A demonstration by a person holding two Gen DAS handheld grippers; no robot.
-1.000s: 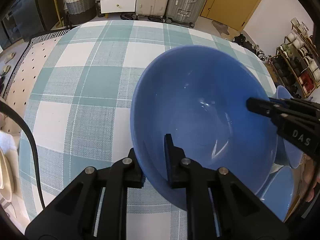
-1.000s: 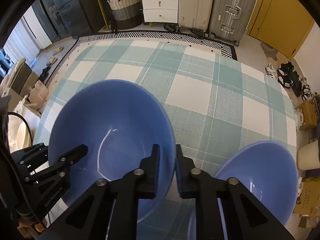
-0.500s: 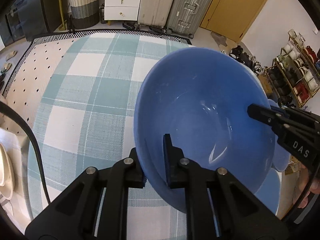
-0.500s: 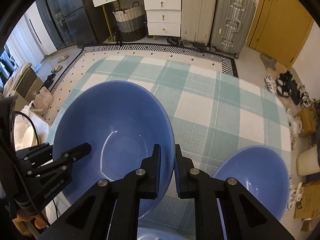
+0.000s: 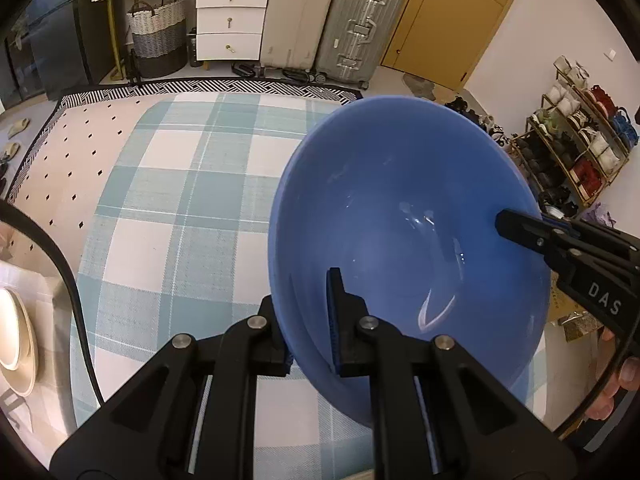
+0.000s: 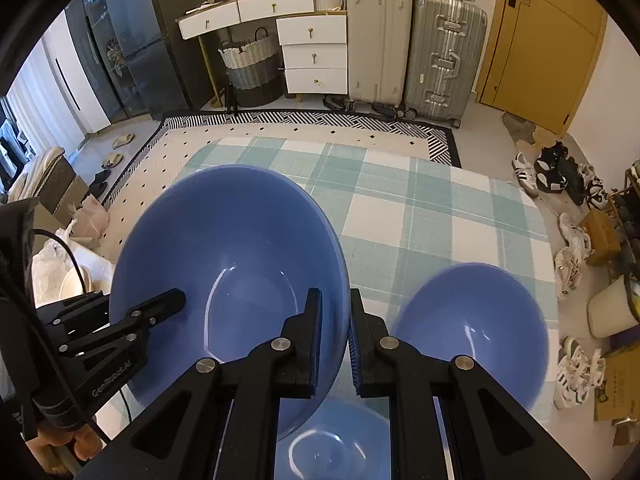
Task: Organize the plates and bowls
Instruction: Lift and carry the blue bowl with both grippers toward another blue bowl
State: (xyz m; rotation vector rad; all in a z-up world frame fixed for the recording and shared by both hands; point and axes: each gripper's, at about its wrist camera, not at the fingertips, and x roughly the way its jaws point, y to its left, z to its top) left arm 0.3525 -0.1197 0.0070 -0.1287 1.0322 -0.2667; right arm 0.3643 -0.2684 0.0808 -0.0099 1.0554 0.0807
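Note:
A large blue bowl (image 5: 400, 232) is held in the air above the checked tablecloth (image 5: 168, 184). My left gripper (image 5: 306, 312) is shut on its near rim, one finger inside and one outside. My right gripper (image 6: 335, 320) is shut on the opposite rim of the same bowl (image 6: 224, 264), and it shows in the left wrist view (image 5: 520, 228) at the bowl's right edge. A second blue bowl (image 6: 472, 328) sits on the table to the right. A third blue bowl (image 6: 336, 444) lies below my right gripper, partly hidden.
Cream plates (image 5: 16, 336) lie at the table's left edge. Beyond the table are a patterned rug (image 6: 304, 124), white drawers (image 6: 312, 56), two suitcases (image 6: 440, 40), a woven basket (image 6: 248, 68) and a shoe rack (image 5: 580, 140) at right.
Both grippers have lifted the large bowl higher; the table and the other bowls look smaller and more of the room shows. The grips have not changed.

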